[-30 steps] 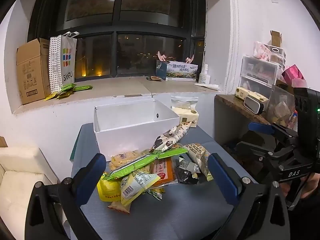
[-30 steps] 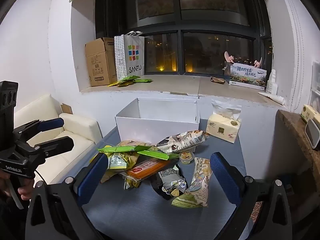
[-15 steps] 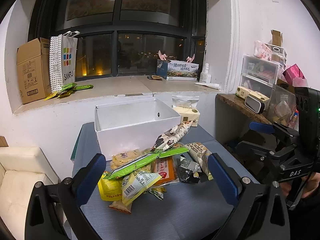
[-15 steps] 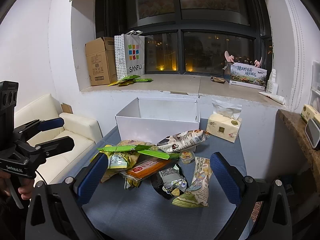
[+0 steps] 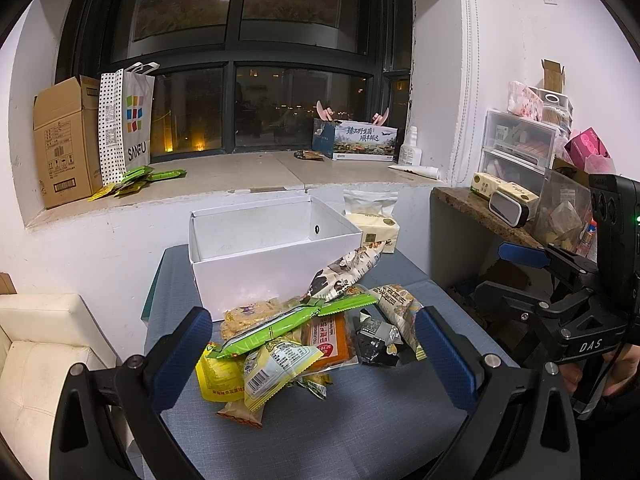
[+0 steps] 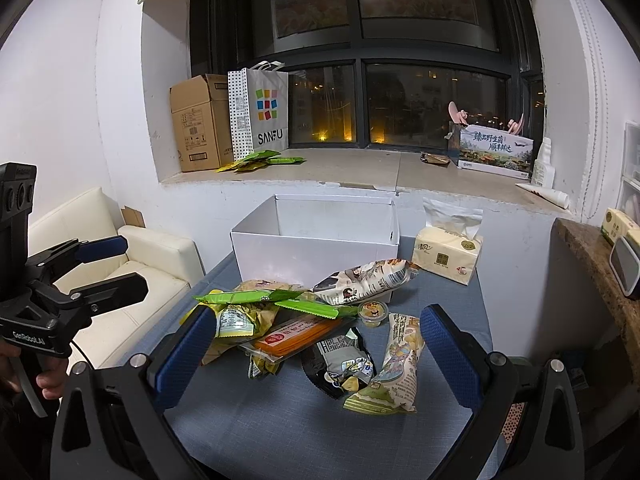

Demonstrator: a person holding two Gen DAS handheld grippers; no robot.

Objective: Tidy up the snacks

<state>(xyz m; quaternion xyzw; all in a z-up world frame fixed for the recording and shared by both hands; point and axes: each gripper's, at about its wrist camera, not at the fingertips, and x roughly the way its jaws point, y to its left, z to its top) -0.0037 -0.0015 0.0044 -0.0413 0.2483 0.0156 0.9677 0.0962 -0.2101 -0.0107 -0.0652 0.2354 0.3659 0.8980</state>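
left wrist: from table's left, facing window | right wrist: from right | shared: snack pile (image 5: 304,332), white box (image 6: 316,246)

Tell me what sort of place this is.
Most likely a lived-in room at home, at night, not a shop or lab: a cream sofa beside the blue table, a dark window with a cluttered sill, and drawer units of household bits. Snack packets are heaped before a white box.

sanfu on paper bag (image 6: 262,110) (windowsill), das on right gripper (image 5: 520,276)
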